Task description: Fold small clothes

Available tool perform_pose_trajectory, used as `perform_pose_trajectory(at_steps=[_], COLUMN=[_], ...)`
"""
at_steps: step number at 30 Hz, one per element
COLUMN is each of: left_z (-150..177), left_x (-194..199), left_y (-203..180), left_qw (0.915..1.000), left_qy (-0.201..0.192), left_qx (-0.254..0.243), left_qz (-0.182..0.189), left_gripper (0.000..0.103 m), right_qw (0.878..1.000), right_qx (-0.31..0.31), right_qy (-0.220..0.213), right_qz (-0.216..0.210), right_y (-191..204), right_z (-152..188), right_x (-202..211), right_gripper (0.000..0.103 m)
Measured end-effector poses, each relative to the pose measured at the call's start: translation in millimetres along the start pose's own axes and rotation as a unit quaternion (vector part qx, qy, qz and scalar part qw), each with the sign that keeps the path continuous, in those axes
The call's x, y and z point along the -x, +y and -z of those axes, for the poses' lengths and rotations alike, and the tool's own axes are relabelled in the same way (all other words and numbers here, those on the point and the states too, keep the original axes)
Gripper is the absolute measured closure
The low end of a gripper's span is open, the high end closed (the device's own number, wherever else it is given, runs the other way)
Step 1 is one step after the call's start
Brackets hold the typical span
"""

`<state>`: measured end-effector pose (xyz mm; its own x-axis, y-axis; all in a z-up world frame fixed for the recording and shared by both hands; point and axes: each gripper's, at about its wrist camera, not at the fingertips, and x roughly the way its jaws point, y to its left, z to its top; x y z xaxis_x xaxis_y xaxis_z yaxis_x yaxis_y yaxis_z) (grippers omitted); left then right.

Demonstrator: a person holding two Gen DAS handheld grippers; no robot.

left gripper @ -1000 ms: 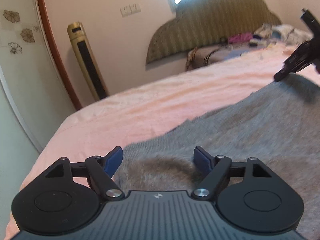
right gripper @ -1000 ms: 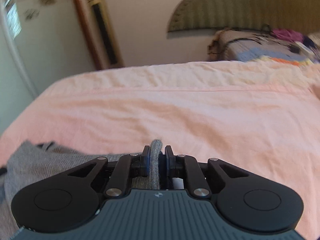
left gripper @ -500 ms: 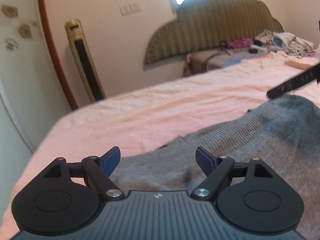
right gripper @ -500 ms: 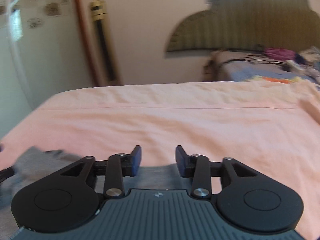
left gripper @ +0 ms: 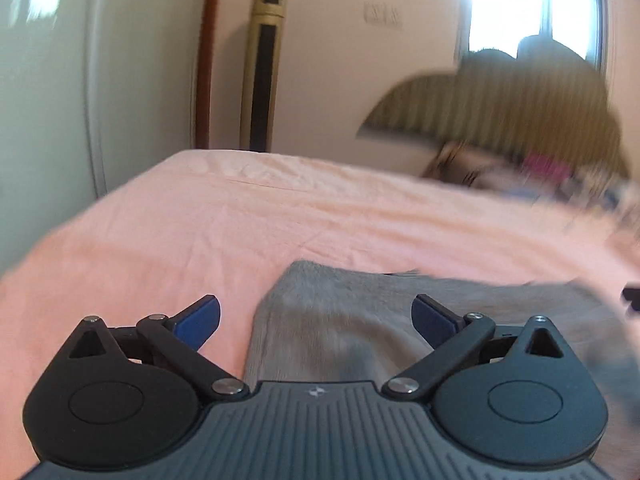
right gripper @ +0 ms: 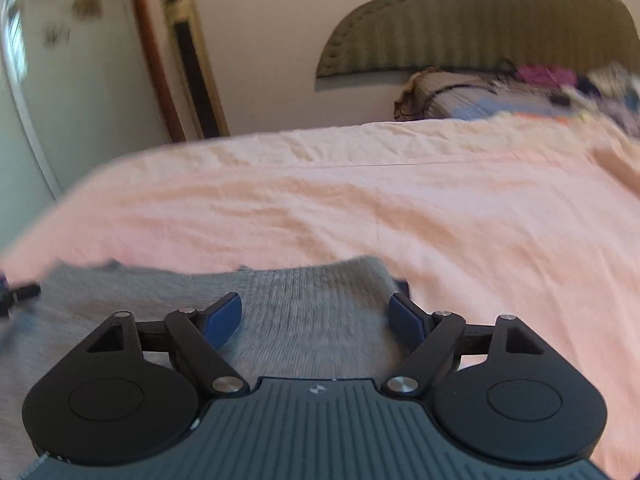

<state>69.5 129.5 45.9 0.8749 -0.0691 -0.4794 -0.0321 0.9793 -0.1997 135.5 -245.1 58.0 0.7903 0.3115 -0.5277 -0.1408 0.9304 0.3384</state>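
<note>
A grey knitted garment point(left gripper: 344, 312) lies flat on the pink bedsheet point(left gripper: 280, 224). My left gripper point(left gripper: 316, 318) hovers over its left edge, jaws opening wide, blue pads clear of the cloth. In the right wrist view the same grey knit garment point(right gripper: 312, 300) spreads under my right gripper point(right gripper: 316, 316), whose jaws are opening too; the fabric lies below and between the pads with neither pressing on it. A black tip of the other gripper point(right gripper: 20, 294) shows at the far left edge of that view.
The pink sheet point(right gripper: 360, 208) stretches ahead to the far edge of the bed. Beyond it stand a striped headboard point(right gripper: 480, 28), a pile of bedding and clothes point(right gripper: 520, 92), a tall gold tower fan point(left gripper: 264, 68) and a white wardrobe door point(left gripper: 48, 80).
My right gripper let go of the grey fold it pinched and opened wide. My left gripper opened further and swung left, so the garment's left edge now lies under it.
</note>
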Motion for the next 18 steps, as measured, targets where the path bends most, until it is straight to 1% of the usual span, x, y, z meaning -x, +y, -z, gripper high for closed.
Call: perform_pose_trajectory(at_steps=[1,2,3,4,5,6,7,8,9,10,11,12,13,14,16,17,18], left_z=[10.2,22.8,35.3,50.9,64.4,78.3,91.1,102.5,108.3,107.5,103.1,98.9,95.6,92.6,84.6,82.3,82.7], left_x=[24.9,47.0,65.6,82.7,95.0,104.1,107.9,105.1,101.2,100.0,92.2,82.6,71.6,61.1,45.0,38.4,35.5], left_y=[12.3,22.4,31.6,41.9,49.9,56.5,60.9,61.8,60.0,52.5,45.5,41.9,38.9,36.5,30.5,29.4,27.8], left_qw=[0.9992,0.9970,0.9937,0.9881,0.9815,0.9725,0.9608,0.9480,0.9410,0.9469,0.9506,0.9485,0.9431,0.9400,0.9373,0.9340,0.9317], left_qy=[-0.001,0.000,0.002,0.006,0.012,0.024,0.038,0.058,0.068,0.057,0.062,0.072,0.077,0.080,0.080,0.078,0.077], left_qx=[0.037,0.072,0.106,0.148,0.187,0.227,0.268,0.303,0.319,0.304,0.291,0.293,0.304,0.311,0.326,0.336,0.345], left_qz=[0.018,0.027,0.035,0.041,0.041,0.049,0.062,0.076,0.091,0.089,0.089,0.096,0.110,0.114,0.095,0.095,0.084], left_gripper=[0.000,0.000,0.000,0.000,0.000,0.000,0.000,0.000,0.000,0.000,0.000,0.000,0.000,0.001,0.001,0.003,0.025], right_qw=[0.999,0.998,0.996,0.993,0.990,0.987,0.983,0.979,0.972,0.965,0.960,0.960,0.963,0.963,0.955,0.954,0.956], right_qx=[-0.022,-0.047,-0.070,-0.098,-0.126,-0.149,-0.173,-0.199,-0.227,-0.252,-0.269,-0.269,-0.260,-0.260,-0.279,-0.284,-0.280], right_qy=[-0.014,-0.029,-0.037,-0.036,-0.030,-0.022,-0.021,-0.020,-0.008,0.008,0.017,0.010,0.005,0.006,0.010,0.007,0.004], right_qz=[-0.021,-0.036,-0.044,-0.051,-0.057,-0.056,-0.048,-0.049,-0.060,-0.072,-0.080,-0.081,-0.078,-0.078,-0.102,-0.101,-0.093], right_y=[-5.5,-13.2,-20.2,-28.0,-35.5,-41.3,-45.8,-49.6,-53.4,-55.3,-54.5,-50.8,-45.8,-41.1,-36.8,-34.3,-30.1], right_z=[9.3,23.5,39.1,54.9,71.7,88.6,105.0,121.2,133.7,143.8,152.1,155.2,152.5,147.9,139.7,135.4,130.4], right_x=[25.5,55.7,81.7,103.6,123.1,140.0,154.8,165.5,168.6,167.9,163.8,158.6,152.6,144.7,122.9,113.6,105.6], right_gripper=[0.013,0.009,0.007,0.007,0.007,0.007,0.007,0.005,0.005,0.005,0.004,0.003,0.002,0.001,0.000,0.000,0.000])
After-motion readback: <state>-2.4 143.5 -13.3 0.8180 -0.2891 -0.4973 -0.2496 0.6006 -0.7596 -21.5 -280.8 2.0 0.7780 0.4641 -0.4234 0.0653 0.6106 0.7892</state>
